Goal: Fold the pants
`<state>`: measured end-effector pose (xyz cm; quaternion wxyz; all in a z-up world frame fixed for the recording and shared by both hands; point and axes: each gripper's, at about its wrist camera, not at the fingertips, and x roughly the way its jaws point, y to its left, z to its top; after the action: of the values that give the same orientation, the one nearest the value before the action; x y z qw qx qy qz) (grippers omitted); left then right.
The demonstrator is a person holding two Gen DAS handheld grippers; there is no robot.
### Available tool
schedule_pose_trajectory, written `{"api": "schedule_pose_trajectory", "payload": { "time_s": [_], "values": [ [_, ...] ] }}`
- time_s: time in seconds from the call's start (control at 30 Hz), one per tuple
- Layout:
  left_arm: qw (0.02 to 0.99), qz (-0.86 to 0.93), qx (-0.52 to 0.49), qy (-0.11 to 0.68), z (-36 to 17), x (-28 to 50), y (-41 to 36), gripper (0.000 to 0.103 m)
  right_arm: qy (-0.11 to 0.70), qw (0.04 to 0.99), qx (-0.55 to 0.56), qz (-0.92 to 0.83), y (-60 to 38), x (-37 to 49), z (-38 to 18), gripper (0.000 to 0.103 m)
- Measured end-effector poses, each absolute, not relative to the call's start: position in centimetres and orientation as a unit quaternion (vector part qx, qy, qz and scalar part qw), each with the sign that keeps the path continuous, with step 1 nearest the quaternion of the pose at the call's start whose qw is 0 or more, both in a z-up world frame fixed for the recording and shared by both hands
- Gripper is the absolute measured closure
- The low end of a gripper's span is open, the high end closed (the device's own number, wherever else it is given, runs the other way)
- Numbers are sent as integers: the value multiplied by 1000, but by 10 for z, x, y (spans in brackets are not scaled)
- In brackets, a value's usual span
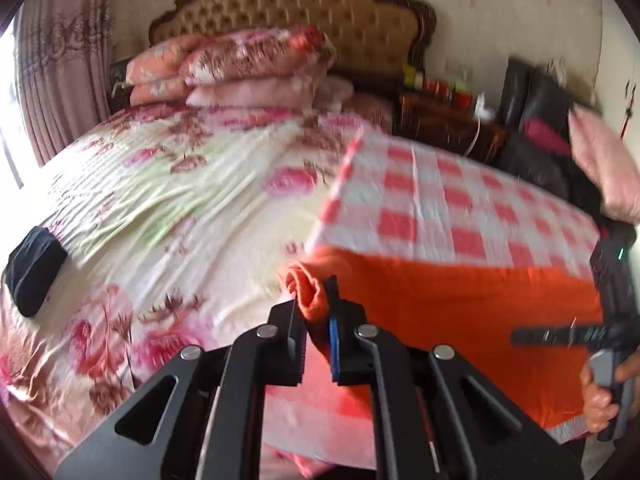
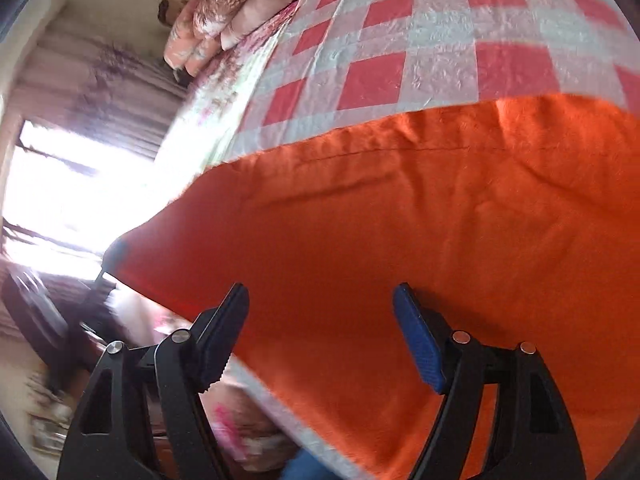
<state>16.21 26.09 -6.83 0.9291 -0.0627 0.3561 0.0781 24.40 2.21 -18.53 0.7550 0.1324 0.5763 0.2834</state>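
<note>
My left gripper (image 1: 316, 312) is clenched on a bunched corner of the bright orange fabric pants (image 1: 460, 312), which lie on the red-and-white checked cloth (image 1: 440, 196). My right gripper (image 2: 320, 336) hangs over them, fingers (image 2: 418, 344) spread wide and gripping nothing.

Black fingers (image 2: 224, 332), blue pads (image 2: 420, 344), silver rivets

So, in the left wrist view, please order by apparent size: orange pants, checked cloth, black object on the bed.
1. checked cloth and orange pants: look alike, no ranking
2. black object, clearly smallest
</note>
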Motion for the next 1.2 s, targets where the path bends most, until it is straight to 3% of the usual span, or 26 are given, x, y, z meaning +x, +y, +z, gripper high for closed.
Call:
{"api": "schedule_pose_trajectory", "payload": {
  "time_s": [0.1, 0.13, 0.17, 0.2, 0.27, 0.3, 0.33, 0.47, 0.53, 0.63, 0.77, 0.8, 0.83, 0.87, 0.9, 0.93, 1.07, 1.2],
  "values": [
    [940, 104, 92, 311, -67, 158, 263, 94, 553, 791, 17, 262, 51, 225, -185, 29],
    [941, 106, 101, 305, -75, 156, 265, 90, 546, 799, -18, 251, 60, 219, -186, 29],
    [939, 109, 51, 322, -90, 157, 280, 87, 543, 804, -45, 240, 66, 215, -188, 29],
    [916, 122, -61, 376, -122, 157, 313, 80, 542, 805, -58, 233, 68, 212, -189, 29],
    [879, 130, -214, 406, -165, 138, 353, 81, 546, 804, -81, 219, 73, 208, -192, 28],
    [865, 122, -279, 400, -180, 125, 367, 69, 547, 803, -91, 218, 76, 207, -192, 28],
    [841, 116, -347, 399, -198, 112, 381, 48, 547, 802, -102, 217, 78, 204, -193, 27],
    [741, -16, -581, 337, -253, 91, 413, 37, 548, 798, -138, 210, 84, 196, -194, 26],
    [696, -69, -642, 314, -277, 96, 419, 30, 551, 796, -141, 208, 83, 194, -193, 24],
    [650, -93, -691, 301, -305, 105, 424, 32, 556, 794, -139, 206, 80, 190, -192, 23],
    [648, -179, -681, 291, -305, 144, 413, 32, 560, 792, -132, 204, 83, 193, -193, 20],
    [654, -191, -671, 291, -301, 154, 410, 39, 561, 791, -133, 203, 84, 192, -193, 19],
    [664, -195, -660, 292, -296, 165, 410, 63, 563, 791, -136, 200, 86, 193, -194, 18],
    [677, -186, -647, 297, -291, 171, 410, 71, 564, 790, -139, 198, 87, 193, -194, 18],
    [695, -170, -630, 302, -283, 174, 411, 85, 566, 788, -139, 198, 88, 193, -193, 18],
    [717, -156, -608, 305, -272, 176, 410, 89, 568, 787, -134, 200, 87, 193, -193, 18],
    [794, -114, -512, 308, -210, 174, 402, 89, 578, 782, -107, 208, 81, 199, -190, 19],
    [825, -39, -413, 384, -192, 188, 390, 87, 567, 790, -96, 214, 83, 210, -177, 21]
  ]
}}
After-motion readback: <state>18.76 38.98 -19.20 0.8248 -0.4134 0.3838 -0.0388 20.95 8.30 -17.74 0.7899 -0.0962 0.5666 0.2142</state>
